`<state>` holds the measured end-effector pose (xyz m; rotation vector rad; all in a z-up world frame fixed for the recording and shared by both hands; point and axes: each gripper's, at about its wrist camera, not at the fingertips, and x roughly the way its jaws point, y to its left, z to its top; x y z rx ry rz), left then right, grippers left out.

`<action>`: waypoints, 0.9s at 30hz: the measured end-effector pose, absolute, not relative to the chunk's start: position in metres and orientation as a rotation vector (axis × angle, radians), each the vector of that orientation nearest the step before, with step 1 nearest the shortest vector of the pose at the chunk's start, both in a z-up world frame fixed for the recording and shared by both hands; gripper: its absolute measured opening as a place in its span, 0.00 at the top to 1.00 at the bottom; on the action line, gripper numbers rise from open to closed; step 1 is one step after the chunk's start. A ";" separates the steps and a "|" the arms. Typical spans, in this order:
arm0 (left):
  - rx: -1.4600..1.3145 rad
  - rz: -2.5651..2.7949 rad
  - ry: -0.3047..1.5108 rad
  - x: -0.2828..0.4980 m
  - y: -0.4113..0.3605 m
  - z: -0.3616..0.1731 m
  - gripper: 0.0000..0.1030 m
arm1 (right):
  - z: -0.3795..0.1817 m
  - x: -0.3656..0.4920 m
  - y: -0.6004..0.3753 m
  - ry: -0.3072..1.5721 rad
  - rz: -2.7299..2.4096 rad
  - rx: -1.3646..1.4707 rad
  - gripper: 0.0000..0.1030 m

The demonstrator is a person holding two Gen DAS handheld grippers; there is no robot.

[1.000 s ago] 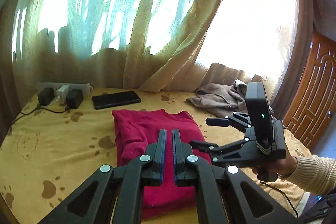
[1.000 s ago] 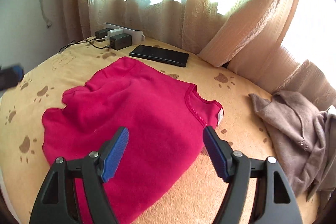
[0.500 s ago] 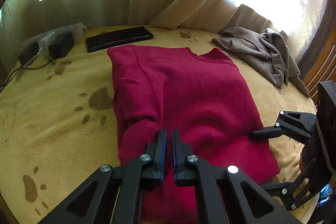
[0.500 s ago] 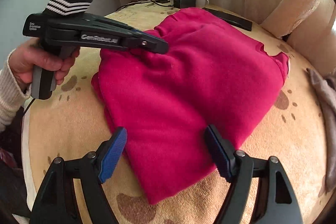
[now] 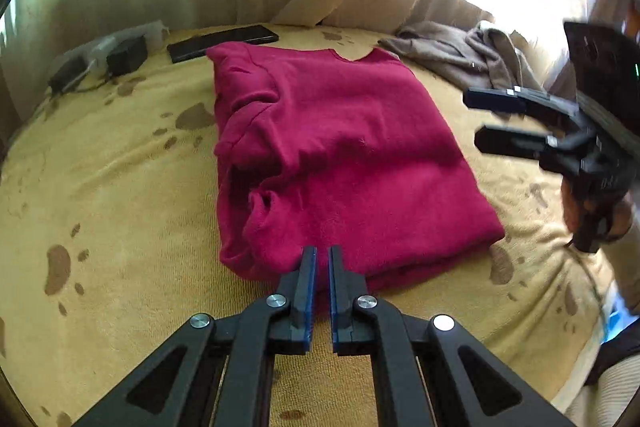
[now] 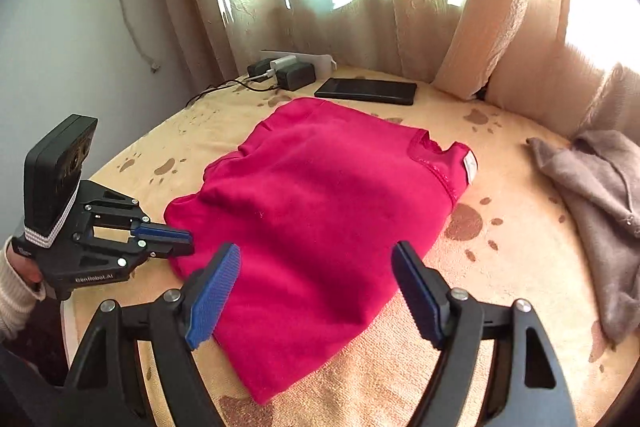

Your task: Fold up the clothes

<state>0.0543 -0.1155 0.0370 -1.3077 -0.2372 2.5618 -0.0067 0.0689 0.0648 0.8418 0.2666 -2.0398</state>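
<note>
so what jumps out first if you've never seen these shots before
The bright red sweater grabs the eye first, lying partly folded in the middle of the tan paw-print blanket. Next come the black tongs at its near edge: the left tongs shut, tips at the hem, the right tongs open above the sweater. A crumpled grey-brown garment lies off to the right by the sunlit curtains.

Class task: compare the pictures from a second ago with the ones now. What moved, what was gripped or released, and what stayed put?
The left tongs, shut and empty, tipped down toward the near edge of the folded crimson fleece sweater. The right tongs stayed open, empty, swinging off to the sweater's side. Nothing was gripped or released. Sweater, black tablet, chargers and crumpled grey-brown garment stayed put.
</note>
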 end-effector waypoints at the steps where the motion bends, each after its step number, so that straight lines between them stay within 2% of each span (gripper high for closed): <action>1: -1.297 2.579 -0.292 0.057 -0.124 0.039 0.94 | 0.065 0.003 0.066 0.302 -2.032 0.795 0.21; 4: -1.294 2.636 -0.304 0.063 -0.136 0.045 0.94 | 0.060 0.036 0.046 0.442 -1.999 0.669 0.24; 5: -1.294 2.642 -0.297 0.064 -0.136 0.045 0.94 | 0.057 0.045 0.037 0.489 -1.978 0.649 0.28; 6: -1.295 2.643 -0.293 0.065 -0.136 0.046 0.94 | 0.053 0.053 0.029 0.539 -1.963 0.638 0.39; 7: -1.296 2.645 -0.289 0.065 -0.136 0.046 0.94 | 0.048 0.059 0.021 0.597 -1.954 0.630 0.43; 10: -1.306 2.616 -0.311 0.068 -0.136 0.043 0.94 | 0.036 0.070 0.006 0.723 -1.948 0.605 0.44; 12: -1.303 2.572 -0.380 0.071 -0.141 0.041 0.94 | 0.035 0.071 0.010 0.737 -1.964 0.607 0.43; 14: -1.293 2.522 -0.482 0.071 -0.148 0.039 0.94 | 0.037 0.070 0.023 0.752 -2.024 0.603 0.36; 16: -1.277 2.471 -0.585 0.070 -0.154 0.037 0.94 | 0.039 0.071 0.040 0.775 -2.099 0.587 0.15; 24: -1.314 2.359 -0.860 0.057 -0.170 0.022 0.93 | 0.033 0.082 0.068 0.861 -2.125 0.678 0.11; 26: -1.315 2.343 -0.938 0.059 -0.176 0.020 0.76 | 0.029 0.081 0.062 0.909 -2.150 0.677 0.11; 27: -1.315 2.335 -0.976 0.059 -0.178 0.019 0.37 | 0.027 0.079 0.058 0.934 -2.167 0.682 0.11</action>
